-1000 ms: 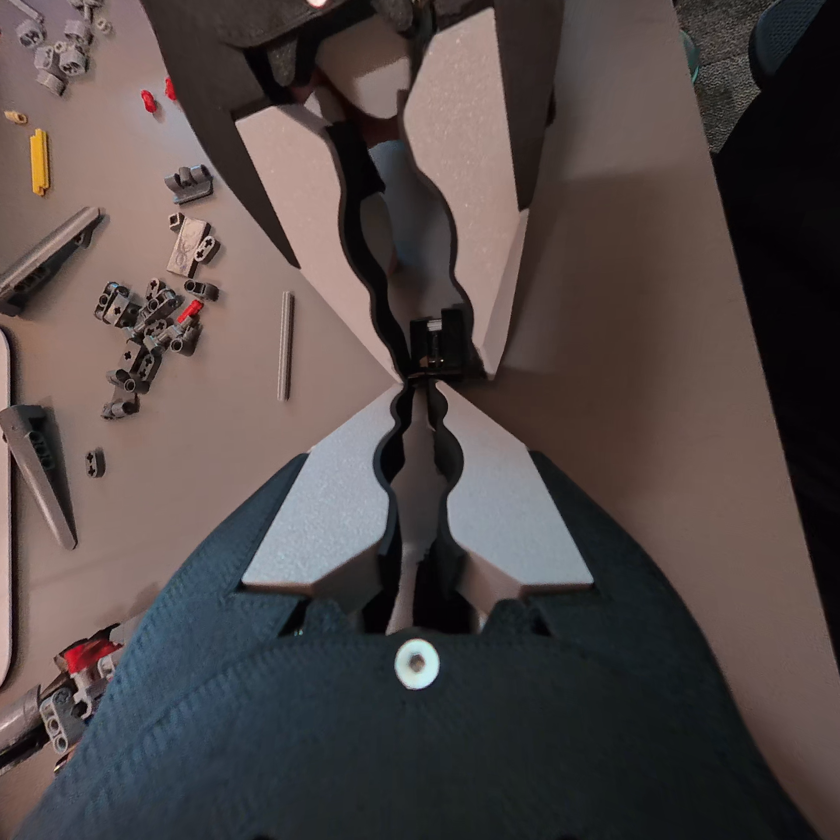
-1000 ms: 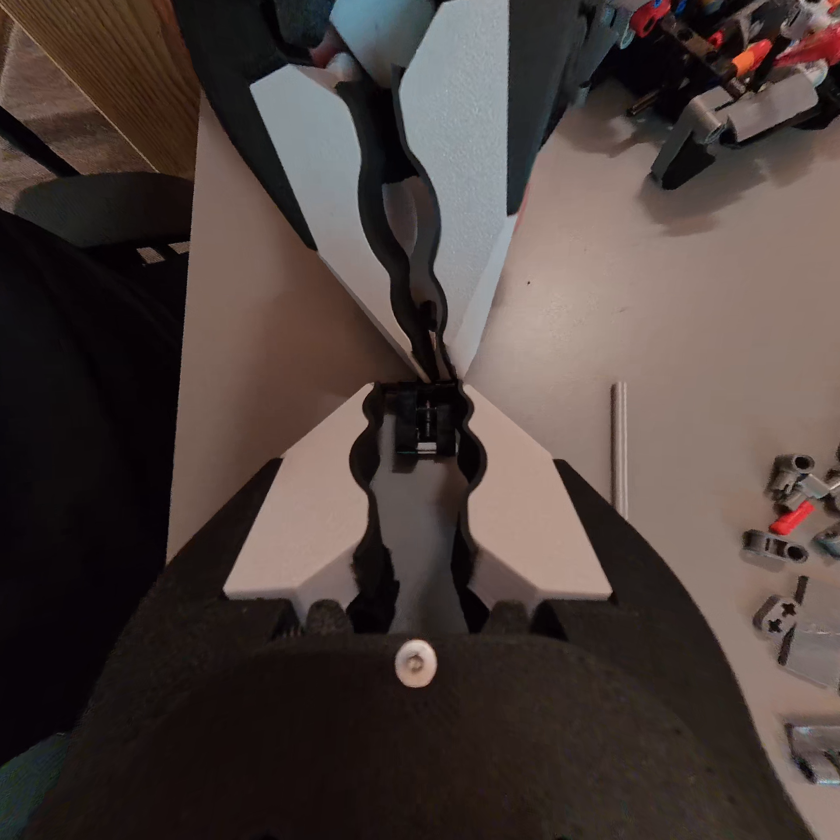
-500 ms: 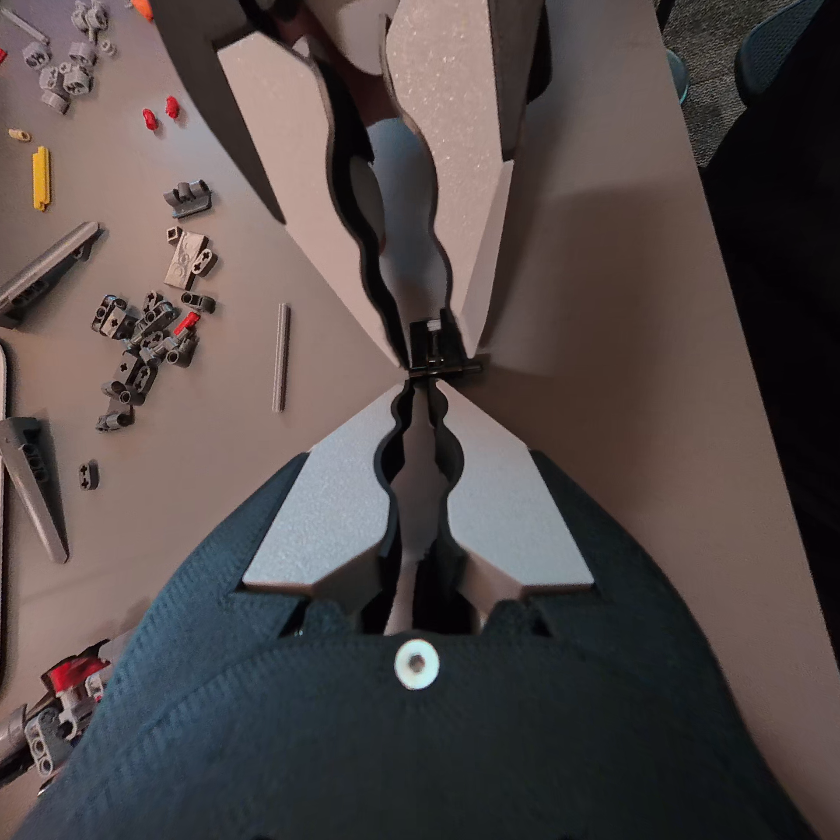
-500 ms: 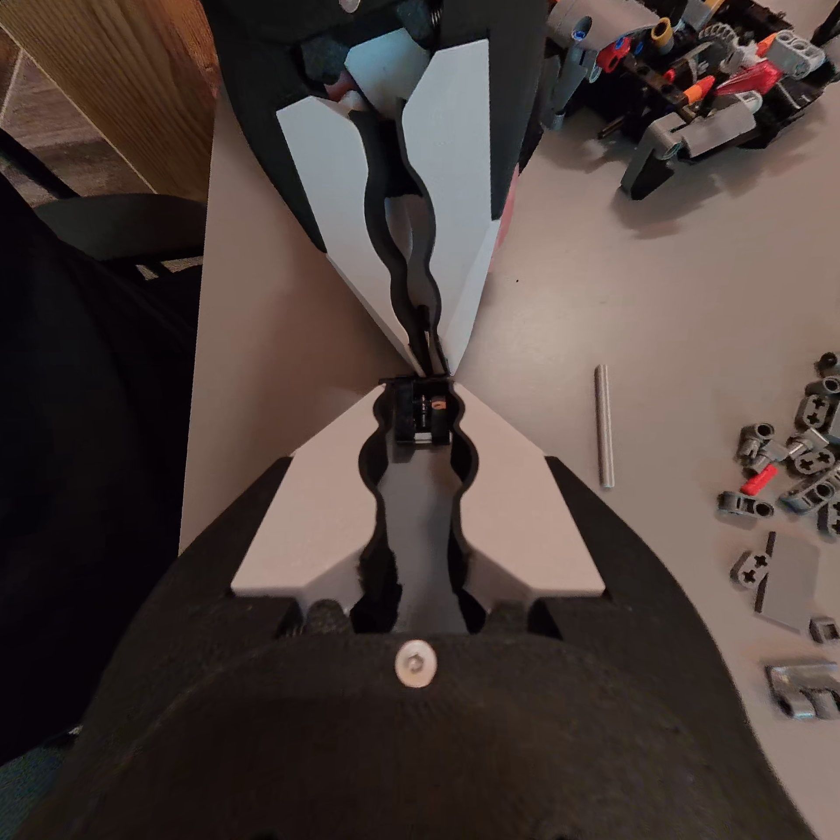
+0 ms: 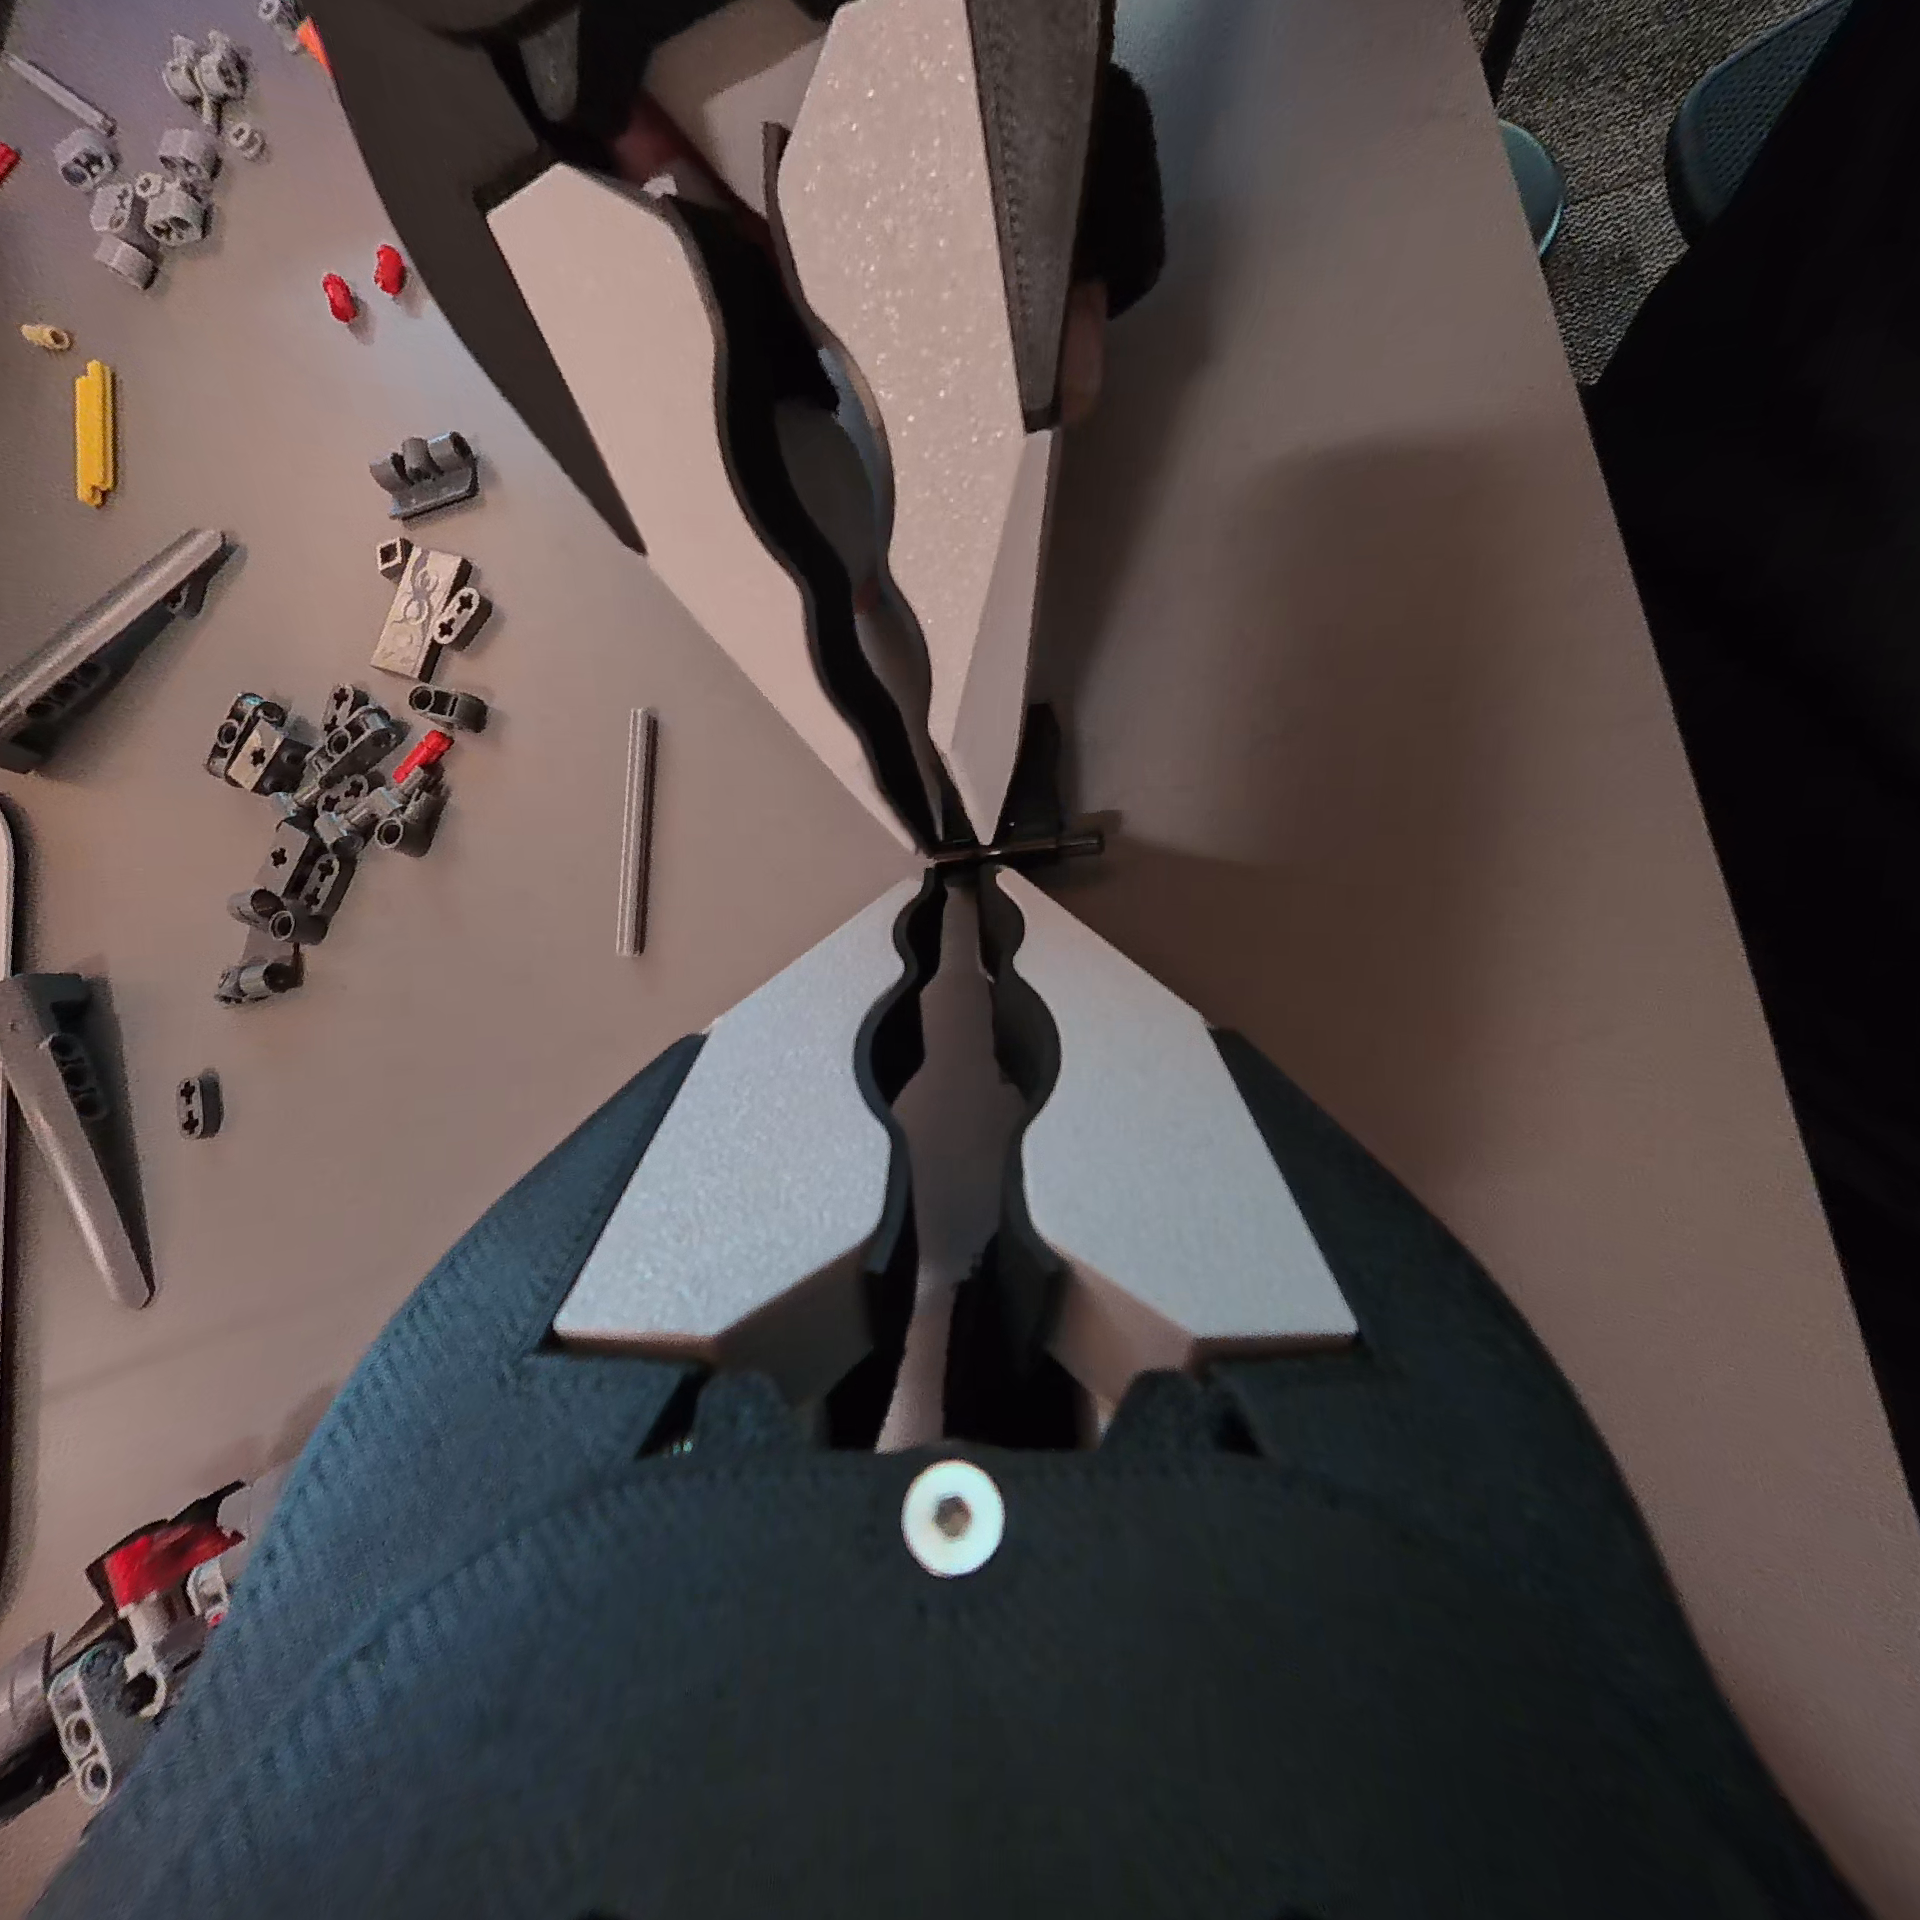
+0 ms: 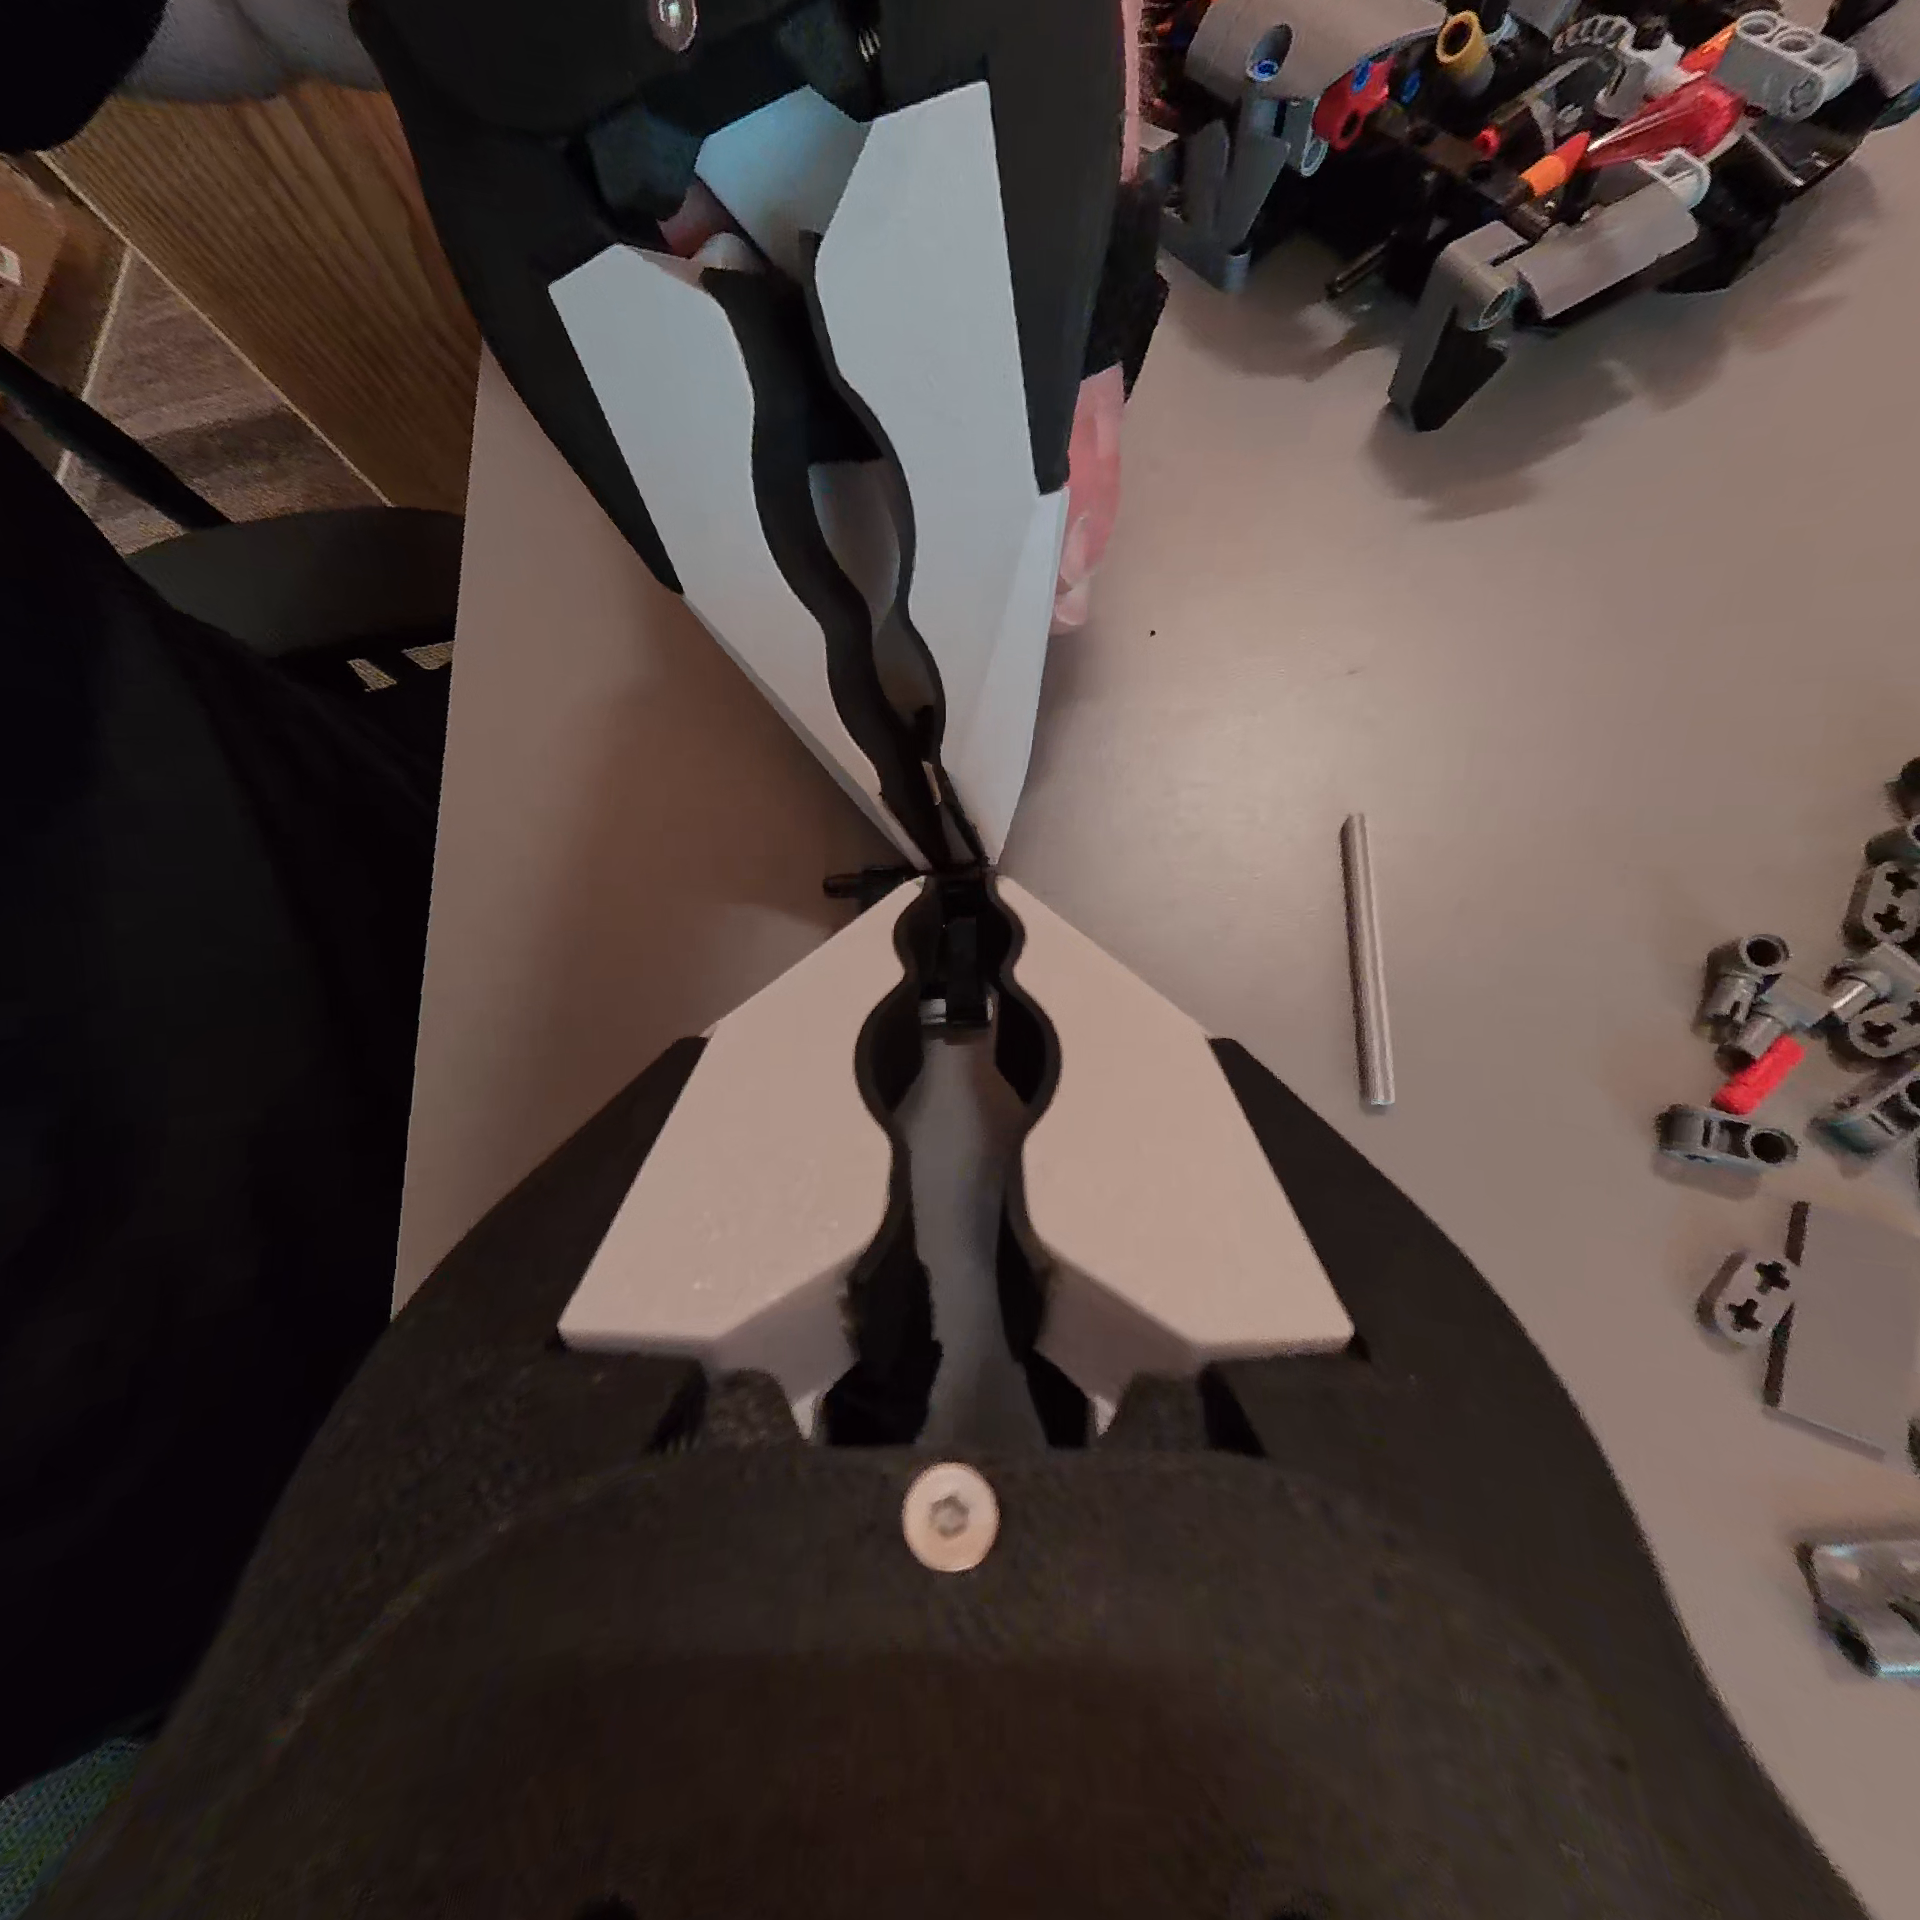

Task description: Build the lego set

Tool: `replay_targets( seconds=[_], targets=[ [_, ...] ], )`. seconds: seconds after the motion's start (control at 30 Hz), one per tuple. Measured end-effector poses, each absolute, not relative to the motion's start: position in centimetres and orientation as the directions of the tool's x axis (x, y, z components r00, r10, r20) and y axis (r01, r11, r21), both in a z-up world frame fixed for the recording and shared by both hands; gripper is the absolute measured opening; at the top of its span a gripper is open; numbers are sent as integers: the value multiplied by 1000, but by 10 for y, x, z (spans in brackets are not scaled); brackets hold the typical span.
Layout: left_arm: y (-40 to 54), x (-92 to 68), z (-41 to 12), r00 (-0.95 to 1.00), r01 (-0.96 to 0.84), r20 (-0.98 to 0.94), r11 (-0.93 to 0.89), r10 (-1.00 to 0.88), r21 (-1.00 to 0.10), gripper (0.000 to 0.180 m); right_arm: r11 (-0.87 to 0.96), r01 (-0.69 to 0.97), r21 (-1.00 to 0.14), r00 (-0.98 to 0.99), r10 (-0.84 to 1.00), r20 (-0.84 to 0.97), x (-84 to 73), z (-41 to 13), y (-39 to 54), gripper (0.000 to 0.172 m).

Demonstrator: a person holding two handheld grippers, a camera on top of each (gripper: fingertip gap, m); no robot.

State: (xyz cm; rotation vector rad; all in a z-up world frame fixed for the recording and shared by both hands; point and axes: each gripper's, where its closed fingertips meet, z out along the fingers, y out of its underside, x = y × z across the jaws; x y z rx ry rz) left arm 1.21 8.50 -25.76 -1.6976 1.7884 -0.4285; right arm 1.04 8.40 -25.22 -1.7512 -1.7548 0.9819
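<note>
No writing is legible anywhere. The left tongs (image 5: 961, 871) are pinched narrow on a thin black pin (image 5: 1049, 847), which lies crosswise to them with one end poking out to their right. Tip to tip with them, the right tongs (image 6: 956, 883) are closed on a small black piece (image 6: 961, 971), and farther off a grey axle (image 5: 636, 831) and loose grey connectors (image 5: 322, 790) lie on the table (image 5: 1299, 727).
</note>
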Motion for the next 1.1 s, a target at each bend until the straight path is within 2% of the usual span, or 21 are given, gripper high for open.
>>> replay_targets(
  seconds=[0.43,0.53,0.63,0.8,1.1],
  targets=[
    [84,11,-258,27,-779,-213,113,-977,-617,4,-66,633,-771,-83,985,-152,10,-253,83,2],
    [84,13,-258,34,-777,-219,112,-975,-619,4,-83,630,-772,-62,986,-156,13,-251,87,11],
    [84,13,-258,34,-778,-222,114,-974,-618,5,-98,611,-785,-72,981,-178,18,-240,84,30],
    [84,14,-258,25,-783,-219,117,-975,-612,5,-21,665,-746,-80,992,-99,12,-252,73,29],
    [82,14,-259,24,-786,-223,119,-975,-606,0,-13,675,-738,-60,996,-72,11,-256,74,27]
  ],
)
